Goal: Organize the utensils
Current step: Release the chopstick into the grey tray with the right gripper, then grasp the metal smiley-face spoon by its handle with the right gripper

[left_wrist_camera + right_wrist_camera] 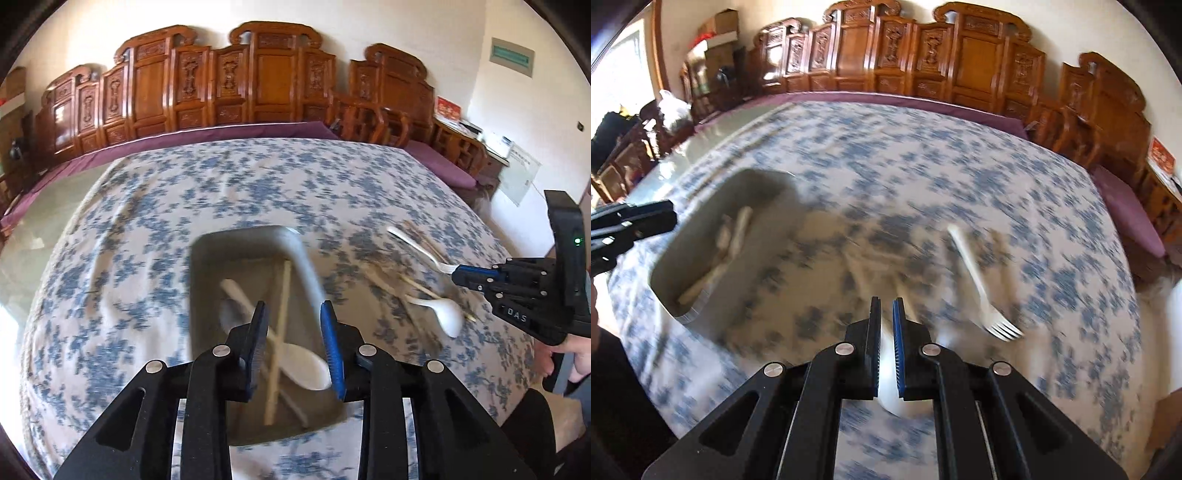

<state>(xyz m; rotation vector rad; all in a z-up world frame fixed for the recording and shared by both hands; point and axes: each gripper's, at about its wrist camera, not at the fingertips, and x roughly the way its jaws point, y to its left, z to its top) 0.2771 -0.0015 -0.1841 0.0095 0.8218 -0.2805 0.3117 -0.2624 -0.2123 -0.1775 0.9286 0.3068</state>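
Left tongs (295,345) parted, empty, above tray (207,280); right tongs (885,345) nearly closed around white spoon (888,391).

A grey rectangular plastic tray (314,273) sits on the blue-flowered cloth over the counter. Inside it a white plastic spoon (303,365) lies with its bowl toward the near end, crossed by pale wooden chopsticks (279,332) that run lengthwise. To the tray's right, loose on the cloth, lie a second white plastic spoon (443,314), a white plastic fork (979,284) with its tines toward the near edge, and more wooden chopsticks (421,286) partly under the spoon. Blur hides how many sticks there are.
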